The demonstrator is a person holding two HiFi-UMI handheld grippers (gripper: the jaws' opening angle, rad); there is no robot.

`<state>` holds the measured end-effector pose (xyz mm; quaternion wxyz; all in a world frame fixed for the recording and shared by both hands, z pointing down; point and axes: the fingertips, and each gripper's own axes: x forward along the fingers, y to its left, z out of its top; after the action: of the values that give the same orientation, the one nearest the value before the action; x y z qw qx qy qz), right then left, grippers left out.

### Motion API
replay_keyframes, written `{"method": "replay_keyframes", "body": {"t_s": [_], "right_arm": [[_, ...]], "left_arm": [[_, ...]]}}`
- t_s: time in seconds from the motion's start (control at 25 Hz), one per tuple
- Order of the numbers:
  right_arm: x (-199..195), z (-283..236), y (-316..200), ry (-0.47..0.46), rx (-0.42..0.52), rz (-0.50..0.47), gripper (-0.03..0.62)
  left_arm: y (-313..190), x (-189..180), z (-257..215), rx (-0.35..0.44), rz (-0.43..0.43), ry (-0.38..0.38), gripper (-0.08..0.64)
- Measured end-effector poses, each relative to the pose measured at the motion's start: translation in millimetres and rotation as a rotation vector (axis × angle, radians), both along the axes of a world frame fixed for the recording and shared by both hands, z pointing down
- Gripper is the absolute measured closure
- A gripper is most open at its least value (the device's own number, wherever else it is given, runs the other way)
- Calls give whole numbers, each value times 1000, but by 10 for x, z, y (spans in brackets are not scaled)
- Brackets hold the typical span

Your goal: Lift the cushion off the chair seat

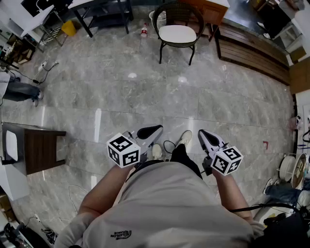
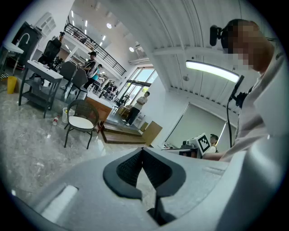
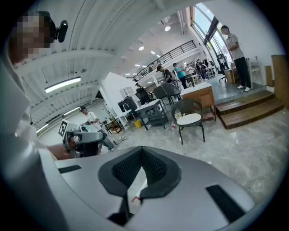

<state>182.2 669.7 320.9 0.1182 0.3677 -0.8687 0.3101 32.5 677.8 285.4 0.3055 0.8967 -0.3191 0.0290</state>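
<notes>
My left tool [image 1: 157,129] and right tool [image 1: 202,132], jaws together, empty.
Pale rounded cushion [image 1: 177,34] rests on dark wicker chair [image 1: 177,11], top centre, across glossy grey stone floor [image 1: 145,92]; wooden steps [image 1: 252,48] right of it.

- The cushion [image 2: 81,122] on the chair [image 2: 80,118] is showing too small in the left gripper view for its edges to be read.
- The small red-and-white object [image 1: 144,30] beside that chair is staying unidentifiable — too tiny.
- The dark side table [image 1: 41,150] is being cut off by the head view's left edge.
- A seated person's legs [image 1: 19,90] are running out of that same edge.
</notes>
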Motion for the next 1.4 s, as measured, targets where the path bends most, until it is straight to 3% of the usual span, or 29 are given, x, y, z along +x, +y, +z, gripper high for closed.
{"method": "replay_keyframes", "body": {"t_s": [0.4, 0.56, 0.72, 0.88, 1.16, 1.4], "right_arm": [[-166, 43, -187, 20, 16, -13, 580], [-179, 130, -448, 28, -10, -29, 579], [-192, 175, -983, 3, -18, -52, 577], [-213, 119, -1663, -33, -6, -82, 575], [62, 101, -2846, -96, 3, -102, 544], [182, 292, -3480, -110, -45, -95, 505]], "left_arm": [[-143, -98, 70, 12, 2, -9, 554], [-362, -71, 125, 24, 9, -58, 554], [-780, 36, 135, 53, 37, -114, 552], [-1345, 134, 63, 42, 40, -113, 552], [-2466, 425, -123, 56, 29, -173, 552], [-3098, 599, -144, 16, 37, -138, 552]]}}
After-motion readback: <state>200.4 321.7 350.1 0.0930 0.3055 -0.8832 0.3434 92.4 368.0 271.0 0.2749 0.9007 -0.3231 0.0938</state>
